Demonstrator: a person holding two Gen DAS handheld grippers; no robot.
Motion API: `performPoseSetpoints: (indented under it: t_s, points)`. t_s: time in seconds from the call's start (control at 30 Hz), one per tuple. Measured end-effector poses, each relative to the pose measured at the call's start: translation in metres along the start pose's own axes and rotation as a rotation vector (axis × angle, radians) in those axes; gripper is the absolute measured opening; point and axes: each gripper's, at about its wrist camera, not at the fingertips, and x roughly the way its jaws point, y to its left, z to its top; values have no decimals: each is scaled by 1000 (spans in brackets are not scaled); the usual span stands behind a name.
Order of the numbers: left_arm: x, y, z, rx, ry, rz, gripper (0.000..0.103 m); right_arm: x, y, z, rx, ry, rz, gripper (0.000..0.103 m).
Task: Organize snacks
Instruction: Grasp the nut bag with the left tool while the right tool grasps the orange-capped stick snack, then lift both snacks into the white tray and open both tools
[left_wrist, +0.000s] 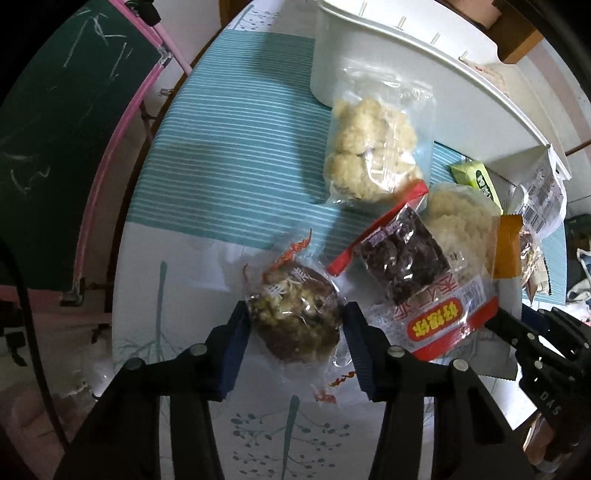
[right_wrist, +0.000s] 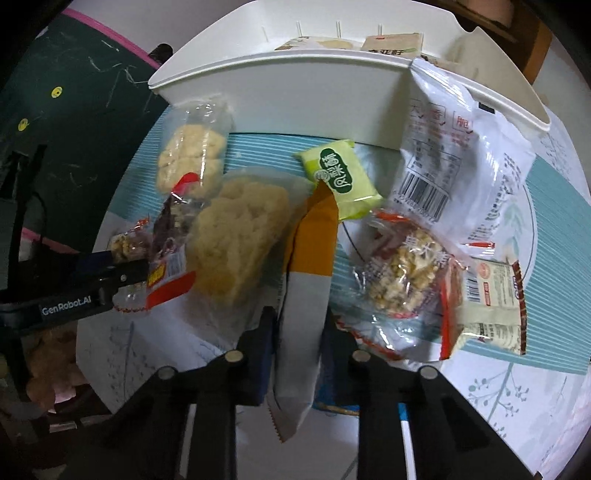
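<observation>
My left gripper (left_wrist: 295, 325) is shut on a round brown nut cake in clear wrap (left_wrist: 295, 317), just above the table. It also shows in the right wrist view (right_wrist: 127, 245). My right gripper (right_wrist: 299, 332) is shut on an orange and white packet (right_wrist: 304, 291), which lies lengthwise between the fingers. A white storage bin (right_wrist: 314, 88) stands behind the snacks. Loose on the cloth lie a bag of pale puffed rice balls (left_wrist: 373, 147), a red-edged bag of dark pieces (left_wrist: 406, 266), a pale rice cake (right_wrist: 236, 236), a green packet (right_wrist: 341, 177) and a white bag (right_wrist: 461, 162).
A wrapped nut cake (right_wrist: 402, 273) and a beige packet (right_wrist: 495, 306) lie to the right of my right gripper. The round table has a teal striped cloth (left_wrist: 229, 147). A green chalkboard with a pink frame (left_wrist: 66, 122) stands beyond the table's left edge.
</observation>
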Motion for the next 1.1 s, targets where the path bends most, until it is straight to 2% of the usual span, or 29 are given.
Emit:
performPoseSetpoints:
  t_s: [0.13,0.3,0.5,0.7,0.83,0.93,1.1]
  points:
    - [-9,-4,-16,9,-16,15,48,-4,-1,-3,-2,4,13,19]
    - [-28,-9,-29,1,-29,-4,48,-30,-9,-10,17,-27,43,18]
    - [-73,-21,-41,54,-112,-41,48,-66,-12,-17,30,-81,78,18]
    - [-114,-43,-12,115,-192,-103,48,-105,-7,-8,6,-156,96,18]
    - [-145,-67,7,170,-275,-144,48,-128,-6,6,-7,-218,97,18]
    - [-160,-81,20,214,-317,-137,48,-148,-10,15,-12,-267,88,18]
    - [-188,-99,52,261,-395,-119,48,-169,-13,50,-21,-345,49,18]
